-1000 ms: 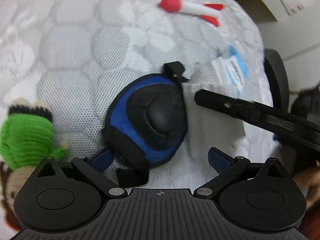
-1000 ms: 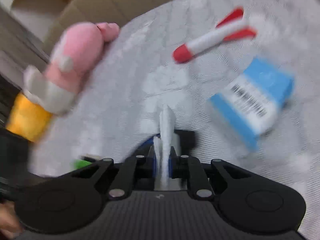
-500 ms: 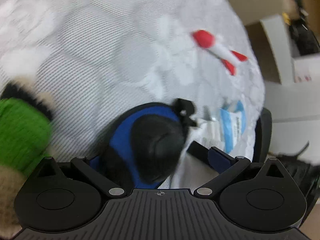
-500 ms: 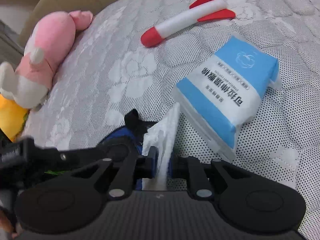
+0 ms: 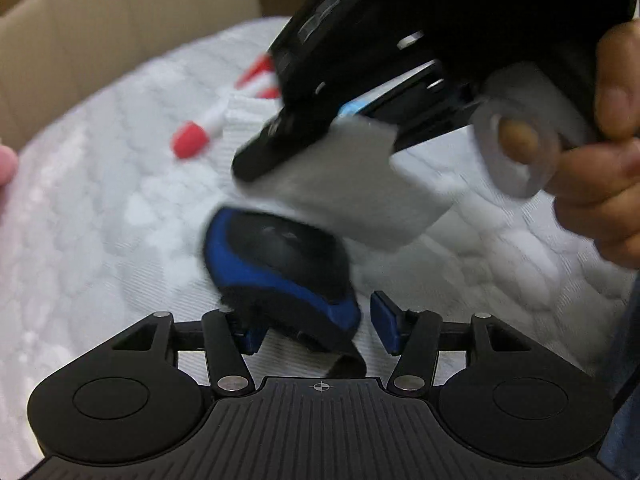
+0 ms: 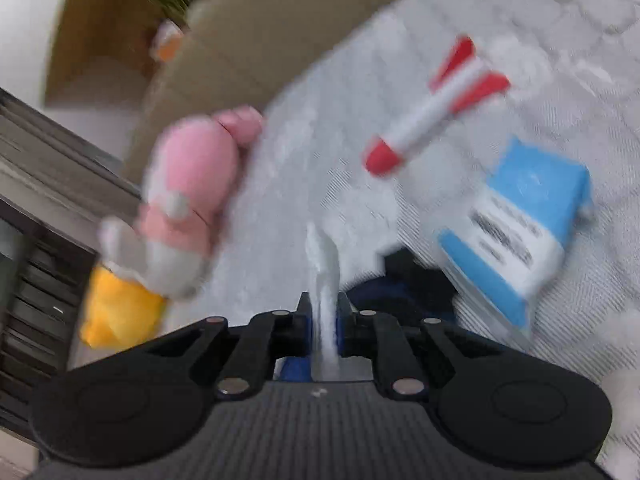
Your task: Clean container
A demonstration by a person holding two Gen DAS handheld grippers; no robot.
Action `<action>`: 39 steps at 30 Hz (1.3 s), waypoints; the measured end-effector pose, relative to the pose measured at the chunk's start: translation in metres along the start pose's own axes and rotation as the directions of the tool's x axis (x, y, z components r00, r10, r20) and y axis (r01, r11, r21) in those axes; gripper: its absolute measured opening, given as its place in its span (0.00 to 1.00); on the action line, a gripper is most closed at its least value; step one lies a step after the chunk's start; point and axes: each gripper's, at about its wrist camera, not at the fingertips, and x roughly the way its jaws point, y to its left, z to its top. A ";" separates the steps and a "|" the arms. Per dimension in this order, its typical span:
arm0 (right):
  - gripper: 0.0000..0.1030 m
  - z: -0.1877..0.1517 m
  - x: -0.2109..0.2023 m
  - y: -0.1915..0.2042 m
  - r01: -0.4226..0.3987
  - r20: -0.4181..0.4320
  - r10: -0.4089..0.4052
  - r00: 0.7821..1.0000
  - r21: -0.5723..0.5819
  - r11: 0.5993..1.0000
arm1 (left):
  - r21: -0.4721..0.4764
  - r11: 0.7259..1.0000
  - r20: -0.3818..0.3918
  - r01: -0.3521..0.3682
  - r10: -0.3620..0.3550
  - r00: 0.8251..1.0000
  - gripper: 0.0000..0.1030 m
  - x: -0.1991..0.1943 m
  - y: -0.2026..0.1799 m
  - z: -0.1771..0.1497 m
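Knee pad point(image 5: 280, 268) — blue rim, black domed cap — lies on the quilted mattress point(image 5: 100, 220) at lower centre, between the left gripper's point(image 5: 316, 330) spread fingers. Just above it hangs a white wipe point(image 5: 352, 196), pinched by the right gripper point(image 6: 322, 320) (frames blurred).

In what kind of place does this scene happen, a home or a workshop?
Probably a home, likely a bedroom. The work surface is a quilted white mattress, with a pink plush toy and a red-and-white toy rocket lying on it, and a cardboard box beside it.
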 end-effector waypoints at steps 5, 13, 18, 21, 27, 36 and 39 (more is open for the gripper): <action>0.13 -0.005 0.002 -0.007 0.140 -0.032 -0.140 0.990 -0.002 0.990 | -0.213 0.974 -0.004 0.077 -0.080 0.997 0.90 0.021 0.022 0.005; 0.13 -0.010 0.018 -0.026 0.242 -0.101 -0.239 0.966 0.020 0.970 | -0.072 0.995 0.049 -0.067 0.070 0.996 0.45 0.010 0.014 0.009; 0.13 -0.017 0.022 -0.016 0.093 -0.108 -0.088 0.990 0.037 0.995 | 0.189 0.950 0.113 -0.248 0.230 0.967 0.46 -0.003 -0.010 0.002; 0.11 -0.013 0.012 -0.009 0.131 -0.056 -0.131 0.990 -0.008 0.991 | 0.223 0.940 0.085 -0.259 0.246 0.966 0.47 0.001 -0.011 -0.004; 0.08 -0.002 -0.023 -0.011 0.150 0.090 -0.152 0.984 0.029 0.988 | 0.459 0.848 0.101 -0.266 0.247 0.964 0.49 0.014 -0.053 -0.021; 0.08 -0.014 -0.017 0.004 -0.099 0.013 0.099 0.995 0.062 0.993 | 0.294 0.949 0.013 -0.113 0.115 0.993 0.70 0.002 -0.046 -0.008; 0.08 -0.018 -0.014 0.003 0.026 -0.006 -0.026 1.000 0.024 0.999 | 0.146 0.989 -0.042 -0.027 0.034 0.999 0.73 -0.006 -0.033 -0.003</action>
